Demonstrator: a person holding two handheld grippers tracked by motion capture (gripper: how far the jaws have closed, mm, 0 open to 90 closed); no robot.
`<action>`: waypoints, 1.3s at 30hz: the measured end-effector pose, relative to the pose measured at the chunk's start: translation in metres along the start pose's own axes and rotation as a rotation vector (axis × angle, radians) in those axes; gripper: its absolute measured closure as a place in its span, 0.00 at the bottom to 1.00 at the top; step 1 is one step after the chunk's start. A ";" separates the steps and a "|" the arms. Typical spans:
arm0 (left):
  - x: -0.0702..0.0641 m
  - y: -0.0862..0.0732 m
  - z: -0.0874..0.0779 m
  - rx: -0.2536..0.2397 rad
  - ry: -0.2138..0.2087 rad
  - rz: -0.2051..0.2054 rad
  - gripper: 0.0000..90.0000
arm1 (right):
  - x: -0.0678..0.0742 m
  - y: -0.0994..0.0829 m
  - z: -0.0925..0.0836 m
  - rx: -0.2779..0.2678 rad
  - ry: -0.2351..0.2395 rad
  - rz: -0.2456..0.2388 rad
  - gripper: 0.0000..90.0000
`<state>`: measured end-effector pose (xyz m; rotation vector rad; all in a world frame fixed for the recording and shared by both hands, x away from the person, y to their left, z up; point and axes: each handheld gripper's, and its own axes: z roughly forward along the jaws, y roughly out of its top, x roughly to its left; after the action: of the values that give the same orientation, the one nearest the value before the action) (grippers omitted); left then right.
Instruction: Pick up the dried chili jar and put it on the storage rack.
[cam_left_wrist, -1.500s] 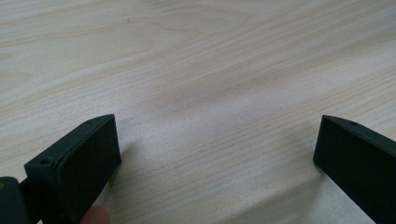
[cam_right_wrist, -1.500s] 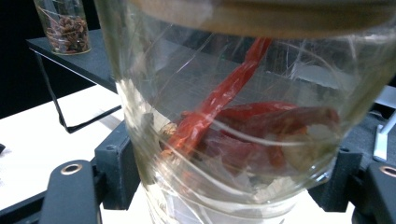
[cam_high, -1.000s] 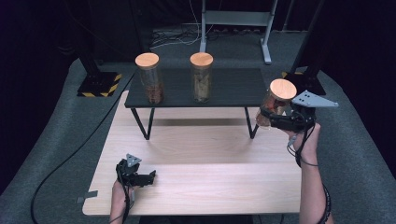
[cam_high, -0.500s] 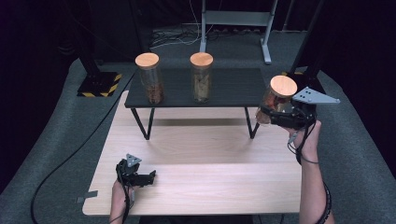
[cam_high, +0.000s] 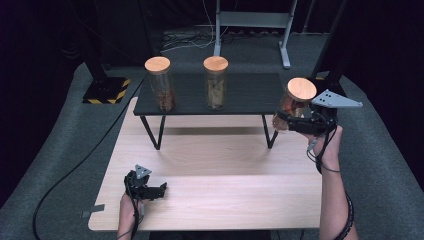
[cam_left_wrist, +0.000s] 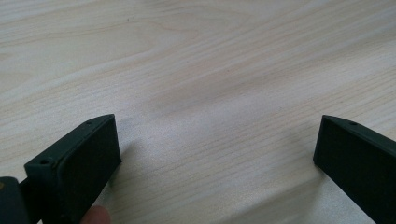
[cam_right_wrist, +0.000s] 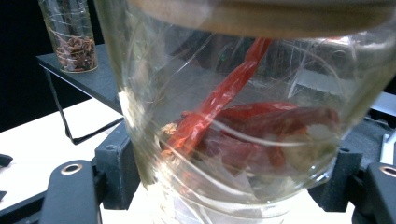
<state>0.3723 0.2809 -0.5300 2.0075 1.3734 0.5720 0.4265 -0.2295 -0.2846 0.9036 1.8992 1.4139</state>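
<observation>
A glass jar of red chillies (cam_high: 295, 102) with a wooden lid hangs in the air by the right end of the black shelf (cam_high: 250, 95), and my right gripper (cam_high: 287, 122) is shut on it. In the right gripper view the chilli jar (cam_right_wrist: 243, 121) looms close between the jaws, upright. Two more wooden-lidded jars stand on the shelf: one with dark spices (cam_high: 160, 82) at the left and one with pale contents (cam_high: 216, 81) in the middle. My left gripper (cam_high: 155, 190) rests low on the wooden table (cam_high: 225, 195) at the front left, open, with bare wood between its fingers (cam_left_wrist: 74, 168).
The black shelf stands on thin metal legs (cam_high: 152, 132) over the back of the table. A black and yellow striped base (cam_high: 106, 91) and a metal stand (cam_high: 250, 25) sit on the grey floor behind. A black cable (cam_high: 65, 175) runs along the floor at the left.
The right gripper has edged slightly right and up with the chilli jar. The left gripper has stayed where it was.
</observation>
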 end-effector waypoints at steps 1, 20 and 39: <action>0.000 0.000 0.000 0.000 0.000 0.000 0.00 | -0.001 0.000 0.000 0.001 0.000 0.003 0.27; 0.000 0.000 0.000 0.000 0.000 0.000 0.00 | -0.004 0.014 0.006 -0.004 0.004 0.002 0.27; 0.000 0.000 0.000 0.000 0.000 0.001 0.00 | -0.010 0.028 0.021 0.019 0.002 0.008 0.27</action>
<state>0.3723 0.2810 -0.5300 2.0084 1.3726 0.5722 0.4537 -0.2204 -0.2622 0.9200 1.9156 1.4040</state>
